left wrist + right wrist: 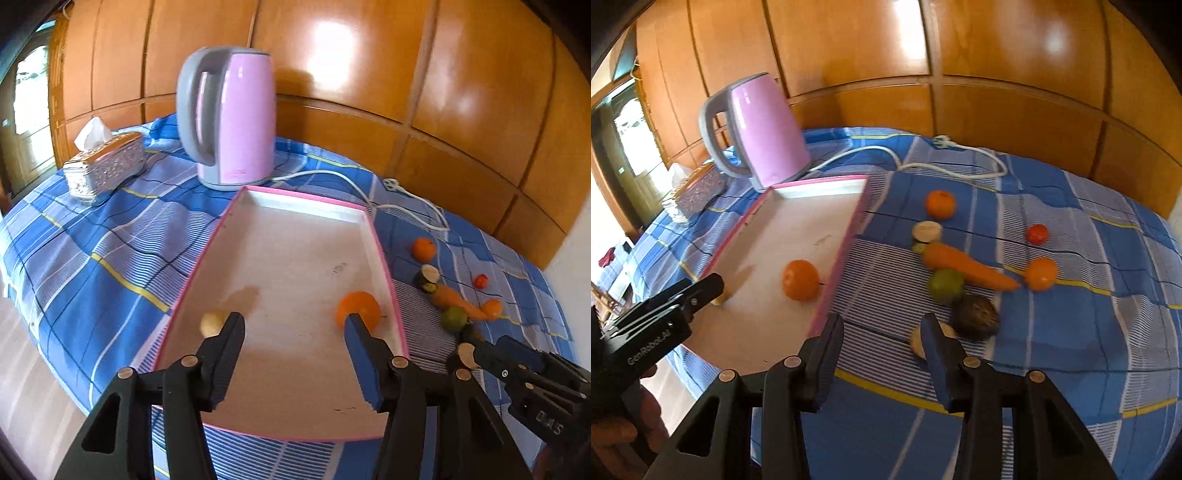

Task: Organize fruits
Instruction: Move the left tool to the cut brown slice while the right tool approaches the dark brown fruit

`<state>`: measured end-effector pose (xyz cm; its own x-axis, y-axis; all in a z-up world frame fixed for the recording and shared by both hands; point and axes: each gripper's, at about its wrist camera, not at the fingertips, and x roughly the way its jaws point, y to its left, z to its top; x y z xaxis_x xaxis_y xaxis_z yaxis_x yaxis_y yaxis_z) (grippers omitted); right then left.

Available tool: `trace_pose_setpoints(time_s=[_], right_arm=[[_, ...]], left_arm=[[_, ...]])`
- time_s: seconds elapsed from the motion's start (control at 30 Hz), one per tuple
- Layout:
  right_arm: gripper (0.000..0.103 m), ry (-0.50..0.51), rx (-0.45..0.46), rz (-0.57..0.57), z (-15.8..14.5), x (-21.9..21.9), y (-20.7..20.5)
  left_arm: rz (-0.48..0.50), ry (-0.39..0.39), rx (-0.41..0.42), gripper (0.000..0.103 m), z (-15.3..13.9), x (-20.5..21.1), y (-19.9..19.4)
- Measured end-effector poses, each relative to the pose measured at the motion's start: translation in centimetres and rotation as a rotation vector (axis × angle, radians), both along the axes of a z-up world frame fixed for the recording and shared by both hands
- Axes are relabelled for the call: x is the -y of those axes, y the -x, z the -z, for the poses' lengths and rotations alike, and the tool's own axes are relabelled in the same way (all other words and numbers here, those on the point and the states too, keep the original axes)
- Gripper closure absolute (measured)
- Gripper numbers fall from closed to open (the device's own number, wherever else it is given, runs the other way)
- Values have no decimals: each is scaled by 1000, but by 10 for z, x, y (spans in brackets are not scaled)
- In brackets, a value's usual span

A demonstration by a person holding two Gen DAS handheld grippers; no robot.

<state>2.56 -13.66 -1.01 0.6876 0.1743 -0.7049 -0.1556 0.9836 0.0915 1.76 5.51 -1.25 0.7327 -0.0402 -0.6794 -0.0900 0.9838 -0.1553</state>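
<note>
**Fruit sorting: tray partly stocked**

Left wrist view: left gripper (293,319) open and empty above the pink-rimmed tray (384,254), which holds one orange (364,302) and one pale piece (212,322).

Right wrist view: right gripper (882,325) parted, nothing held; approach the tan slice (918,341) squarely. Loose: two oranges, one carrot (964,264).
</note>
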Motion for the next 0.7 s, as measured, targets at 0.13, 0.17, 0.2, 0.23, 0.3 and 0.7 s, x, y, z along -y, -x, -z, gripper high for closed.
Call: trace_pose_setpoints(time_s=[0.13,0.17,0.2,0.23,0.3,0.7], right_arm=[[59,-6,-18,55,6,21,3],[59,-8,-24,71,8,27,3],[59,-10,-29,88,10,33,4],[59,-12,-36,107,13,40,5],[59,-14,-48,132,17,48,6],[59,-32,-82,218,28,77,6]], left_arm=[[50,8,-9,46,2,13,-1],[64,2,-8,46,2,17,0],[80,-1,-6,46,2,21,0],[94,0,-5,46,3,24,1],[143,10,-1,46,2,34,2],[406,-13,-7,46,10,98,7]])
